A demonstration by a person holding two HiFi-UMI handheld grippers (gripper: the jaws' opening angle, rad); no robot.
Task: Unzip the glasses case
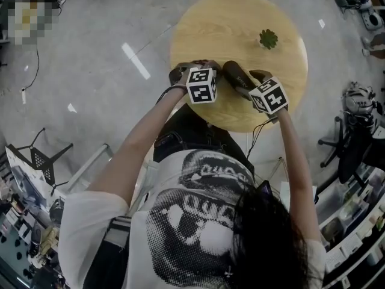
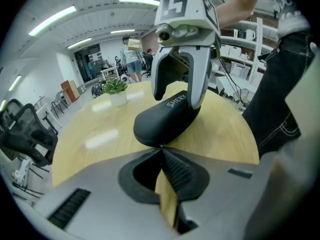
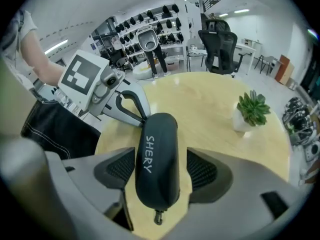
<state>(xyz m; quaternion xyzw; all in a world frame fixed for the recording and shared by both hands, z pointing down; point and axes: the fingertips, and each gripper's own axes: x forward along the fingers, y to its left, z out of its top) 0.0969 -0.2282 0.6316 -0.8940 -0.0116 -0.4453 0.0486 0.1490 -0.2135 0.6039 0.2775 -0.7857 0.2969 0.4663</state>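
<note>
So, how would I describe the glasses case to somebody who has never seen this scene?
Look at the round wooden table, where a small green plant stands on the far side. The glasses case lies at the edge nearest the person. It is the only long, black, rounded thing, with white letters along its top.

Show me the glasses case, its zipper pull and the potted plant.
glasses case (image 3: 157, 159), right gripper view, top surface.
zipper pull (image 3: 159, 217), right gripper view, hanging tab.
potted plant (image 3: 252, 109), right gripper view, green leaves.
</note>
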